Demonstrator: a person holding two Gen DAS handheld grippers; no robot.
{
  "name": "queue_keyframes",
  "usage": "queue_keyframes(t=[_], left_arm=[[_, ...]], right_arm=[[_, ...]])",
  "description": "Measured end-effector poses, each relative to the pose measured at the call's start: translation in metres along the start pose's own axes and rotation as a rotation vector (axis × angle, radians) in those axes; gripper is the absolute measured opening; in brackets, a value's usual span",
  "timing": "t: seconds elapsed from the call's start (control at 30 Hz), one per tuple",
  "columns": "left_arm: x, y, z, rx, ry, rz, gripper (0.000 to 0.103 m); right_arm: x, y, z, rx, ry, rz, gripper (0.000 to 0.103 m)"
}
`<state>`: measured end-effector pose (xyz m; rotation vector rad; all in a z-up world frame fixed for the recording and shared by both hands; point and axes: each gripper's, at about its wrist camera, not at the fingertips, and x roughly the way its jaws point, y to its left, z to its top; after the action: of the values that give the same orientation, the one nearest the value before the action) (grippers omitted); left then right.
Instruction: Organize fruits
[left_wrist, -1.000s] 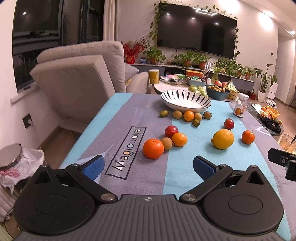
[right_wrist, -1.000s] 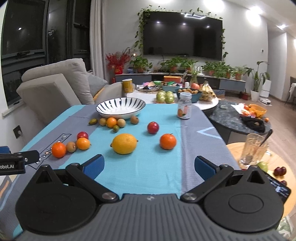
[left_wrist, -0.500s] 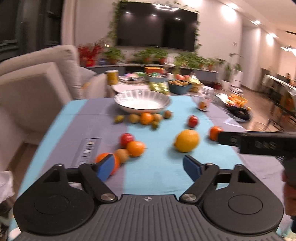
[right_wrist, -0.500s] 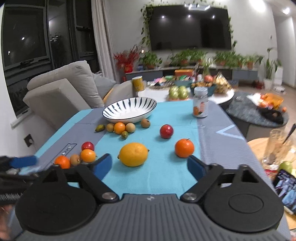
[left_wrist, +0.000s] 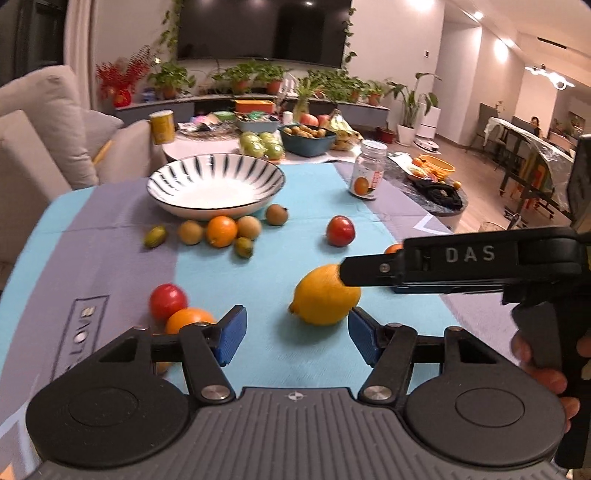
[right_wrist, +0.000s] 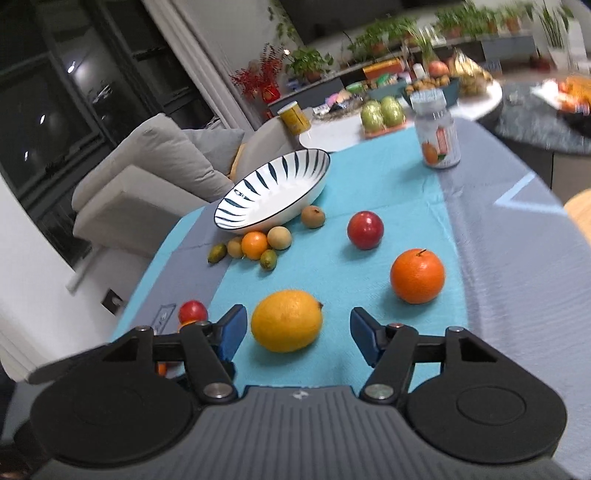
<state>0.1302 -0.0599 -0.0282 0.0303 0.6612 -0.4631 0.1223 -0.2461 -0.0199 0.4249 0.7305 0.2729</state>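
Note:
A yellow lemon (left_wrist: 323, 297) lies on the blue cloth just ahead of my open left gripper (left_wrist: 295, 338). My open right gripper (right_wrist: 297, 332) has the same lemon (right_wrist: 286, 319) between its blue pads, nearer the left one. An empty striped bowl (left_wrist: 216, 184) stands at the far end, also in the right wrist view (right_wrist: 273, 194). Several small fruits (left_wrist: 221, 230) cluster in front of it. A red fruit (right_wrist: 365, 230) and an orange (right_wrist: 417, 275) lie to the right. A red fruit (left_wrist: 167, 301) and an orange (left_wrist: 188, 319) lie left.
The right gripper's black body (left_wrist: 480, 264) crosses the left wrist view from the right, over the lemon's edge. A glass jar (right_wrist: 437, 129) stands at the cloth's far right. A sofa (right_wrist: 155, 170) is left of the table. A cluttered side table (left_wrist: 258, 133) is behind.
Both grippers moved forward and inward toward the lemon. The right gripper tilted and now has the lemon between its pads. The left view swung right.

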Motion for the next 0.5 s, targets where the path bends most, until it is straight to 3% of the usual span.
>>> queue_keyframes(t=[0.23,0.37,0.5], left_arm=[[0.033,0.007,0.007,-0.026,0.066,-0.057,0.057],[0.040,0.012,0.009,-0.063,0.085,-0.106,0.056],[0.049,0.013,0.006,-0.071,0.100,-0.137,0.047]], right_arm=[[0.020,-0.011,0.008,0.094,0.074,0.050,0.069],[0.030,-0.017,0.007,0.159,0.121,0.111,0.059],[0.031,-0.019,0.009,0.178,0.137,0.134,0.057]])
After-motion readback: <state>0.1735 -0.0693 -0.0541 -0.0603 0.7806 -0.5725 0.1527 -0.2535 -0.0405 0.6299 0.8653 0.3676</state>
